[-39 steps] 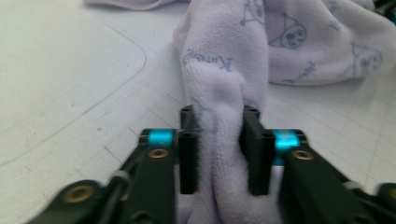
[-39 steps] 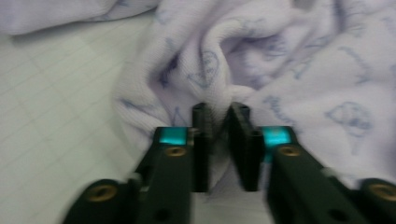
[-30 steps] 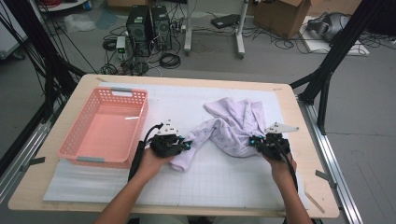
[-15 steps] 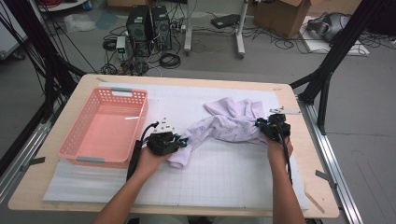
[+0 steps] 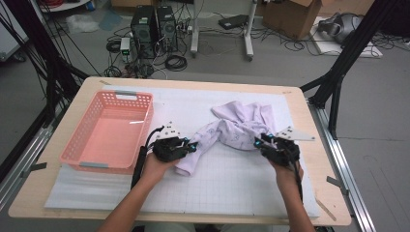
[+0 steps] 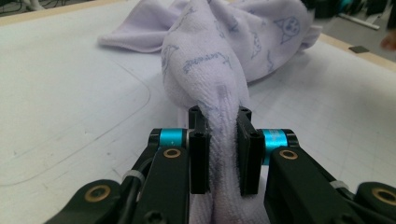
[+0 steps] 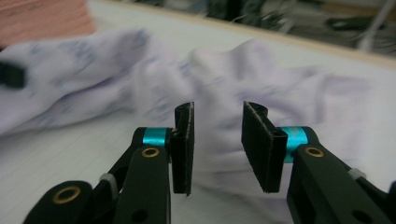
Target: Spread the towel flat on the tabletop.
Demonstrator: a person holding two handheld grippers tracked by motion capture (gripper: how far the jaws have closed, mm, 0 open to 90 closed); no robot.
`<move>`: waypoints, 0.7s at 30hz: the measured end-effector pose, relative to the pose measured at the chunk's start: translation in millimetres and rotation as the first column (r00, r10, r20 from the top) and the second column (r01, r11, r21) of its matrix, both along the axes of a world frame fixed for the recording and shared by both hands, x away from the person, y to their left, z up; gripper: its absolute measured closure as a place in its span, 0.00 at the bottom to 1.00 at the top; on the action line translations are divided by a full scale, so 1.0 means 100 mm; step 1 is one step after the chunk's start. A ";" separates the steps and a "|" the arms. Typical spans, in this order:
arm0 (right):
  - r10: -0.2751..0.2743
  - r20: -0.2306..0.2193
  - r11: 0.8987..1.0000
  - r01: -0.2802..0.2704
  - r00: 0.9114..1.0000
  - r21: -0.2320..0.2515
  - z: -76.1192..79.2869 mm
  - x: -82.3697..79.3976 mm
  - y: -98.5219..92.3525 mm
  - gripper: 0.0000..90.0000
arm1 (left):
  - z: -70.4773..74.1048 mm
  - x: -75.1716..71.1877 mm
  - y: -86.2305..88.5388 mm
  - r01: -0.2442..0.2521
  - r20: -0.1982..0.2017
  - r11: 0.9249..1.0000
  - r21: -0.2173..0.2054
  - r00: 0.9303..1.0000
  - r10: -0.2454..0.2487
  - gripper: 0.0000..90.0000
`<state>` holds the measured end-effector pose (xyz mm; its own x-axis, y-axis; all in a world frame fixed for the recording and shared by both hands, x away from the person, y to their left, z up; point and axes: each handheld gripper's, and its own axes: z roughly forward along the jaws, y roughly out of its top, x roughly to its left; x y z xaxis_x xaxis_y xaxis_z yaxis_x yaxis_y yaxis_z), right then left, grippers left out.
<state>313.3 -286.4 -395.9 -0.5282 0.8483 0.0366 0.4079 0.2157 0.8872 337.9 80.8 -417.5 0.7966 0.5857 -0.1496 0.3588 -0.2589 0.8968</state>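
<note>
A pale lilac printed towel (image 5: 237,126) lies crumpled on the white mat, right of centre. My left gripper (image 5: 189,147) is at the towel's left end and shut on a twisted rope of the cloth. In the left gripper view, my left gripper (image 6: 219,140) presses both pads into the towel (image 6: 233,42), which runs away from them in a thick roll. My right gripper (image 5: 261,142) is at the towel's near right edge. In the right gripper view, my right gripper (image 7: 217,123) is open, its jaws having just been opening. Nothing is pinched between them, and the towel (image 7: 93,79) lies just beyond.
A pink plastic basket (image 5: 109,130) stands empty at the left of the table, just left of my left hand. The gridded white mat (image 5: 232,181) covers most of the wooden tabletop (image 5: 309,145). Black frame posts stand at both sides of the table.
My right gripper carried the towel's right end forward onto the pile, let go of it and drew back toward the near edge. The left gripper kept its hold and stayed put.
</note>
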 end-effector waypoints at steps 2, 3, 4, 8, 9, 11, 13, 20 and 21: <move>0.046 -0.041 0.999 -0.048 0.998 -0.025 -0.10 0.02 0.14 0.72 | 0.02 -0.01 0.00 0.009 0.003 1.000 -0.019 1.000 -0.009 0.87; 0.068 -0.064 0.997 -0.071 0.996 -0.036 -0.15 0.05 0.22 0.72 | 0.02 -0.02 -0.01 0.012 0.008 1.000 -0.028 1.000 -0.012 0.87; 0.087 -0.085 0.995 -0.092 0.993 -0.049 -0.20 0.08 0.28 0.72 | 0.03 -0.03 -0.01 0.015 0.009 0.999 -0.036 1.000 -0.014 0.87; 0.157 -0.139 0.984 -0.167 0.978 -0.059 -0.34 0.17 0.55 0.74 | 0.08 -0.04 -0.02 0.020 0.022 0.999 -0.050 1.000 -0.019 0.87; 0.176 -0.143 0.981 -0.186 0.974 -0.058 -0.36 0.17 0.61 0.75 | 0.09 -0.04 -0.02 0.023 0.027 0.998 -0.054 0.999 -0.021 0.87; 0.199 -0.148 0.977 -0.208 0.969 -0.054 -0.39 0.18 0.72 0.76 | 0.13 -0.05 -0.02 0.024 0.041 0.998 -0.059 0.999 -0.021 0.87; 0.220 -0.163 0.971 -0.232 0.962 -0.056 -0.42 0.18 0.85 0.77 | 0.15 -0.06 -0.01 0.021 0.052 0.998 -0.059 0.998 -0.018 0.87; 0.225 -0.192 0.965 -0.246 0.955 -0.093 -0.51 0.30 1.20 0.80 | 0.16 -0.05 0.02 0.002 0.062 0.999 -0.050 0.998 0.001 0.87; 0.217 -0.200 0.967 -0.238 0.956 -0.088 -0.53 0.33 1.23 0.79 | 0.16 -0.05 0.03 -0.001 0.062 0.999 -0.052 0.998 0.005 0.87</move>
